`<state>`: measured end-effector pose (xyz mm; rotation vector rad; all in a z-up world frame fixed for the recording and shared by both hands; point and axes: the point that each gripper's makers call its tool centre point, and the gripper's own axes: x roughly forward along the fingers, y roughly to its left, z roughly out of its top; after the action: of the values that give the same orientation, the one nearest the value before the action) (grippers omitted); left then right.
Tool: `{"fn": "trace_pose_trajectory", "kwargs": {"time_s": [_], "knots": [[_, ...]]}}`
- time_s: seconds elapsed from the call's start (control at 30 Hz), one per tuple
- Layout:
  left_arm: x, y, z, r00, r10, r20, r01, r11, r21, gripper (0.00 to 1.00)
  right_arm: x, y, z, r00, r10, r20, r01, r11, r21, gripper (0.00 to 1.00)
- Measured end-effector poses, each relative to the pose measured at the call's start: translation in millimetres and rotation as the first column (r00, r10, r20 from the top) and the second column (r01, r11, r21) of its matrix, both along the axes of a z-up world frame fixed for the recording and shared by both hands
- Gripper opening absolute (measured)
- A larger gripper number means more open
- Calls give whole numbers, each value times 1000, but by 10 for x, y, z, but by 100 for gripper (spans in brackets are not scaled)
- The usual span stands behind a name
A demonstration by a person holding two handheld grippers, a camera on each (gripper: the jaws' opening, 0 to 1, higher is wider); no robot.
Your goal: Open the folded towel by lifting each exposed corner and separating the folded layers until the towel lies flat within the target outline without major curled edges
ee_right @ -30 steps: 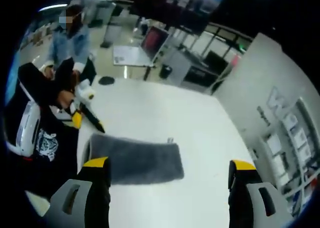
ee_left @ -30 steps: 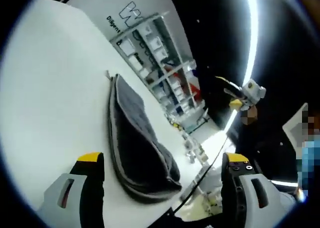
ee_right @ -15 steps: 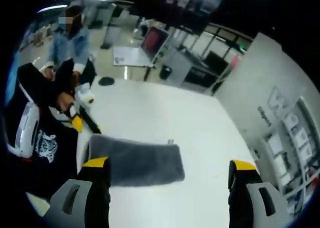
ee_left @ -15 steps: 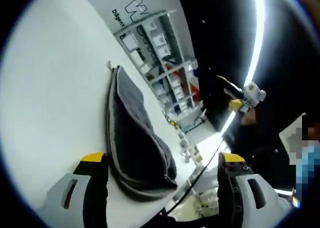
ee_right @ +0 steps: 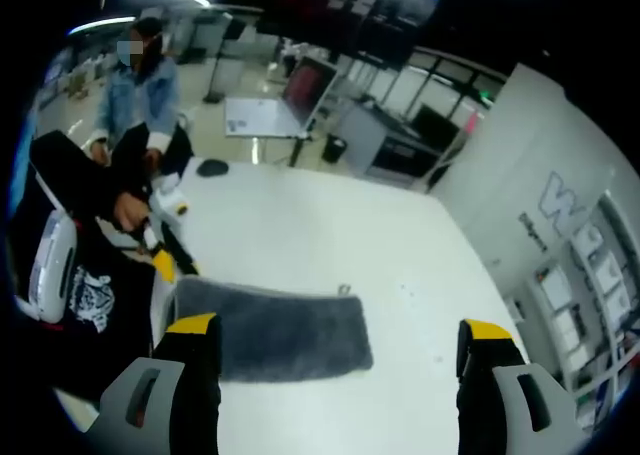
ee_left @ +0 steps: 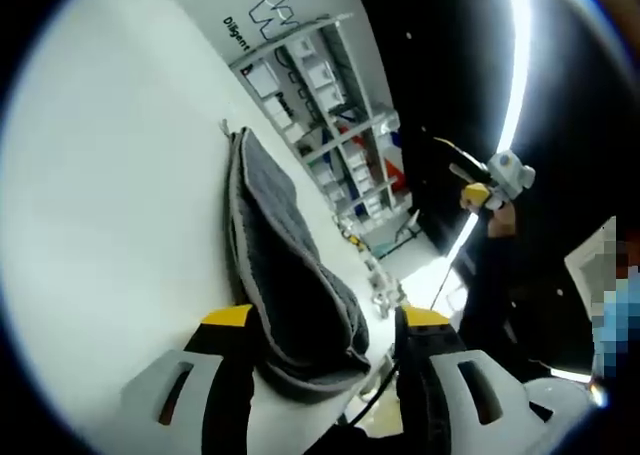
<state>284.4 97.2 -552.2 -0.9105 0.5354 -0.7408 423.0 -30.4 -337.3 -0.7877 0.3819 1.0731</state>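
A folded grey towel [ee_left: 270, 235] lies on the white table [ee_left: 100, 175], close to its edge. My left gripper [ee_left: 325, 320] is low at the towel's near end. Its jaws are open but drawn in, one on each side of the thick fold. In the right gripper view the same towel [ee_right: 270, 325] lies flat, with a small tag at its far corner. The left gripper [ee_right: 160, 263], held by a hand, is at the towel's left end. My right gripper [ee_right: 340, 375] hovers over the table with jaws wide open and nothing between them. It appears far off as the right gripper [ee_left: 495, 180].
Shelves with boxes [ee_left: 320, 85] stand against a white wall past the table. The table's edge [ee_left: 385, 350] runs close by the towel. A person in a denim jacket [ee_right: 140, 85] stands beyond the table [ee_right: 330, 235], near a desk with a monitor [ee_right: 300, 85].
My left gripper's jaws have drawn much closer together around the towel's near end. In the right gripper view the left gripper has come down to the towel's left end.
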Motion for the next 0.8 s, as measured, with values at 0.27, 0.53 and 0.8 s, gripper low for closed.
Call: {"fn": "trace_pose_trajectory", "kwargs": {"time_s": [0.27, 0.53, 0.8], "knots": [[40, -140, -13, 1000, -11, 9, 11, 999, -42, 30, -50, 84, -16, 1000, 19, 7, -19, 1000, 4, 99], [-24, -172, -42, 998, -49, 41, 49, 999, 5, 16, -11, 141, -25, 999, 34, 0, -34, 999, 12, 99], [33, -56, -57, 997, -34, 68, 31, 999, 37, 18, 49, 207, -39, 1000, 29, -2, -29, 1000, 11, 99]]}}
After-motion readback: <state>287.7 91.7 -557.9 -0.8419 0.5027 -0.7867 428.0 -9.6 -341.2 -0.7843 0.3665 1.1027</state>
